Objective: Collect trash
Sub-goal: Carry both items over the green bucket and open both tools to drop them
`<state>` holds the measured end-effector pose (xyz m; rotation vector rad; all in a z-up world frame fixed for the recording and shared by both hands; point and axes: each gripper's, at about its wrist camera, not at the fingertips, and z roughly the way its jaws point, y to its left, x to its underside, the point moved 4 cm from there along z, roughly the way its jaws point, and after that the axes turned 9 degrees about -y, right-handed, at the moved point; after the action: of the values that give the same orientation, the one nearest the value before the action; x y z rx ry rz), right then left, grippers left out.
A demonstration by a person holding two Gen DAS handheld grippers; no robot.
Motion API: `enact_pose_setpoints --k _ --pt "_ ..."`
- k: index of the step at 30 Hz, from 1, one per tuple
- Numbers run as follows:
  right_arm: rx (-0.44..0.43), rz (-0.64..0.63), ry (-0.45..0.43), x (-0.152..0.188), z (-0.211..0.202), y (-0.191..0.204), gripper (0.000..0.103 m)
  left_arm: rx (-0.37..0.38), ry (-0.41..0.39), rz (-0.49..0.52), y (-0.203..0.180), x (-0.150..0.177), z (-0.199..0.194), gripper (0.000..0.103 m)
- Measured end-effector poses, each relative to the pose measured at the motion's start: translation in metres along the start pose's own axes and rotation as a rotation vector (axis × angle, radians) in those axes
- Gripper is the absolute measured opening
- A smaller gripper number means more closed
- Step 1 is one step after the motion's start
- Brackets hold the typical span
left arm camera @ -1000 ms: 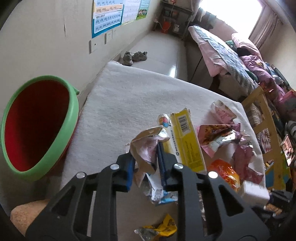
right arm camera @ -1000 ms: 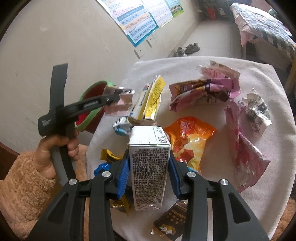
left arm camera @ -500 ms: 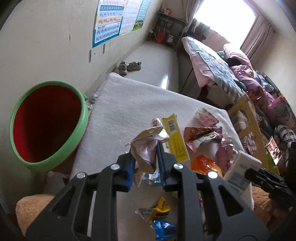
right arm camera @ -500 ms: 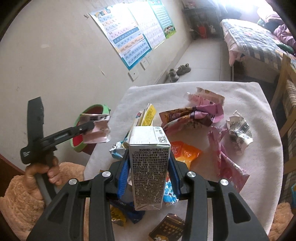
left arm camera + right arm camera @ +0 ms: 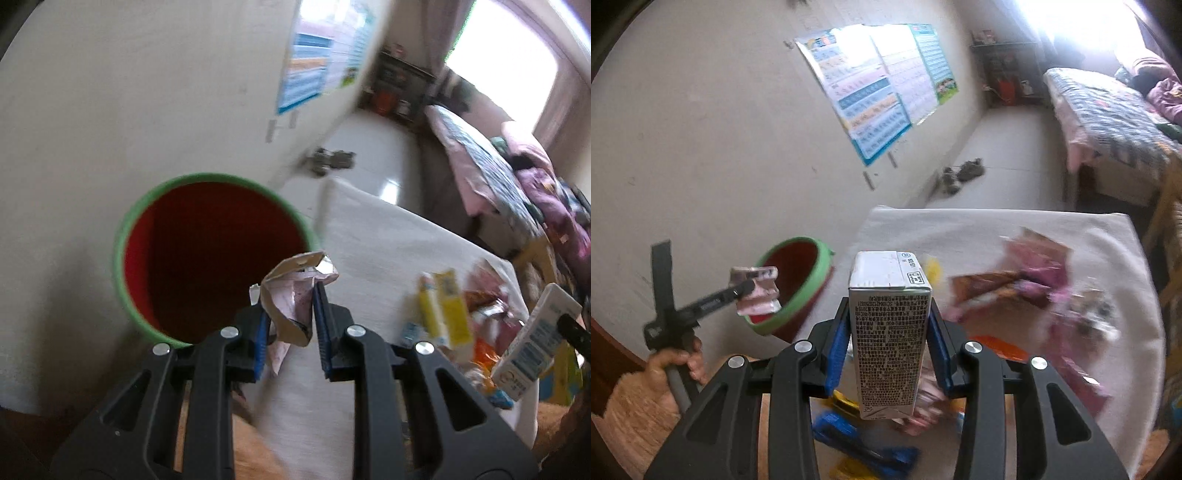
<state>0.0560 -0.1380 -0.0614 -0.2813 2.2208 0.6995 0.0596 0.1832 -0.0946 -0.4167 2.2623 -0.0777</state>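
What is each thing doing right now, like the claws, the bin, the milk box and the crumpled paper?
Left gripper: shut on the crumpled wrapper.
Crumpled wrapper: pinched, held up at the bin's rim.
Right gripper: shut on the carton.
Carton: upright, held off the table.
Bin: open; nothing shows inside.
Table: cloth-covered, wrappers scattered on it.

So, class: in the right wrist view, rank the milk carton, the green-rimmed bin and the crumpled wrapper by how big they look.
1. Milk carton, though it is nearest the camera, so that flatters it.
2. Green-rimmed bin.
3. Crumpled wrapper, clearly smallest.
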Motion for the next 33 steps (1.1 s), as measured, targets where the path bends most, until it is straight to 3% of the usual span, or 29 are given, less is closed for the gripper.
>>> enact_pose_setpoints --k 6,14,23,24,26,28,30,33 --pt "-0.103 0.0 0.055 -0.007 0.073 0.058 0.038 -0.058 0.027 -0.096 0.054 -0.003 0.015 0.021" --pt "-0.145 0.053 0.107 -0.019 0.156 0.105 0.038 -0.064 0.044 -0.226 0.095 0.0 0.032 0.021" --pt "-0.14 0.064 0.145 -0.014 0.193 0.123 0.041 -0.039 0.086 -0.309 0.11 0.008 0.046 0.022" --pt "-0.146 0.061 0.152 -0.013 0.193 0.124 0.043 -0.041 0.087 -0.317 0.111 0.008 0.047 0.024" --pt "-0.136 0.051 0.158 -0.009 0.191 0.121 0.065 -0.035 0.086 -0.333 0.112 0.005 0.049 0.033" --pt "-0.132 0.059 0.147 -0.006 0.182 0.116 0.065 -0.035 0.084 -0.339 0.111 0.003 0.051 0.047" --pt "-0.13 0.085 0.147 -0.003 0.172 0.107 0.065 -0.044 0.086 -0.328 0.106 -0.003 0.057 0.054" --pt "-0.128 0.111 0.142 0.002 0.154 0.093 0.065 -0.055 0.08 -0.312 0.099 -0.008 0.066 0.057"
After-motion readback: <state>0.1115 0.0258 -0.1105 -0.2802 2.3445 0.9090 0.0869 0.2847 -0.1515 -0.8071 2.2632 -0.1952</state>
